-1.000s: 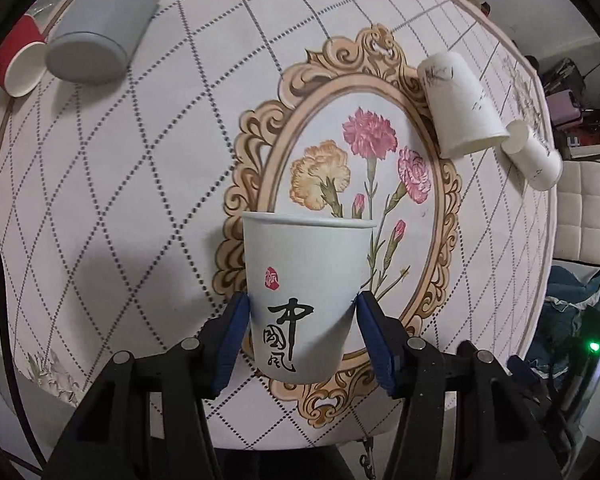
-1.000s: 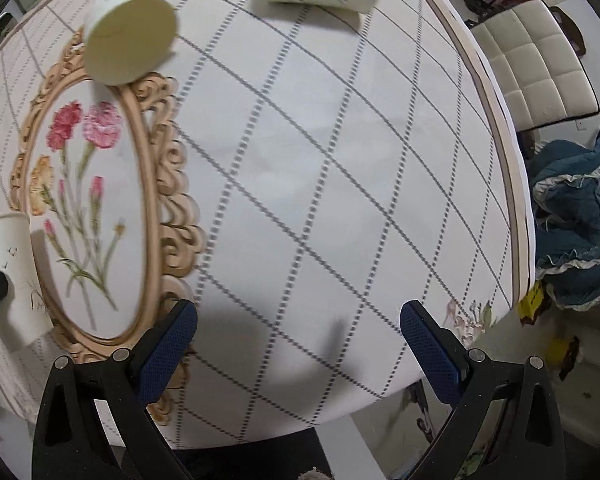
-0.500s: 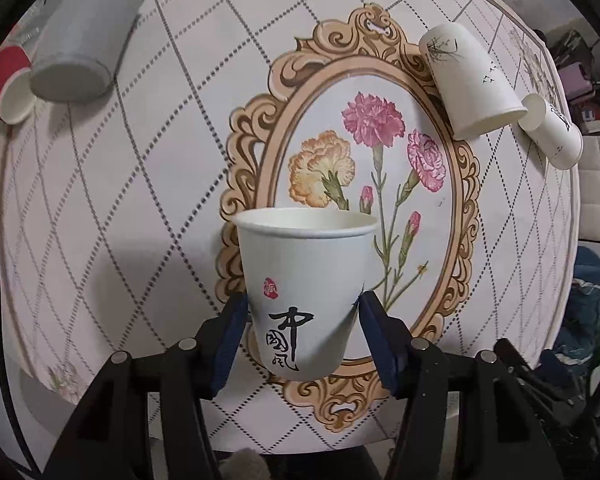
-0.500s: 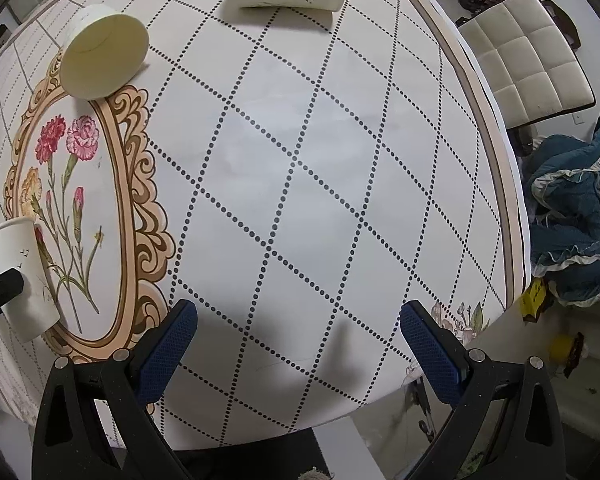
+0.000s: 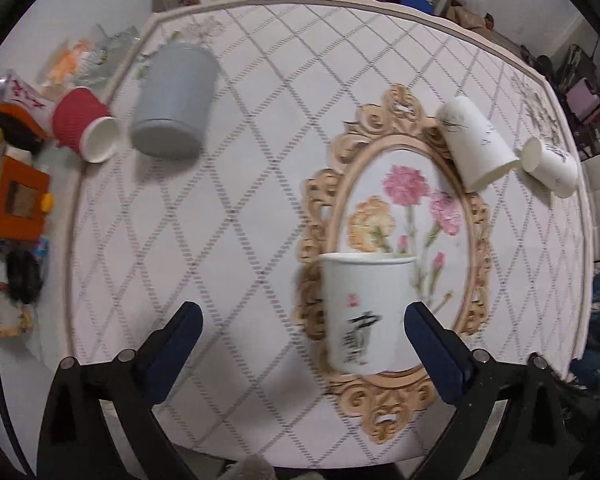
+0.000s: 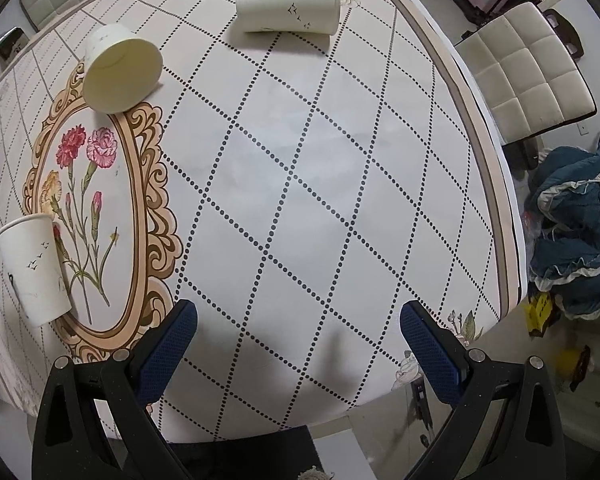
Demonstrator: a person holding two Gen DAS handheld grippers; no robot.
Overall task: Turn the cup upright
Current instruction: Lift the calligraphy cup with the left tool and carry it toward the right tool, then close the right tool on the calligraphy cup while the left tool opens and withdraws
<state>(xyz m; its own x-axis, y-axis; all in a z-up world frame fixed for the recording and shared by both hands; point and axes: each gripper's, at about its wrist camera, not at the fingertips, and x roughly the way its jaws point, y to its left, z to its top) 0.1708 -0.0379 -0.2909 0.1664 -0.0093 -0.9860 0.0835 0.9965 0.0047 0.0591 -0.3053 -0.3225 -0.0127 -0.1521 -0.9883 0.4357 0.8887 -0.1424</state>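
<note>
Cup [image 5: 366, 312] upright on tablecloth [image 5: 260, 184], left gripper [image 5: 302, 330] open beside it

White paper cup [image 5: 366, 312], black calligraphy and red seal on side: stood upright, mouth up, on lower-left rim of floral medallion print.

Right tongs [image 6: 298, 344] spread wide over table [image 6: 300, 184]; upright cup [image 6: 34, 268] far left.

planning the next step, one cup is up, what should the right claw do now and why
Probably send the open right claw toward the nearer tipped cup, lying on its side at the flower frame's top, mouth facing the camera. The first cup already stands upright, and the left claw is open.
</note>
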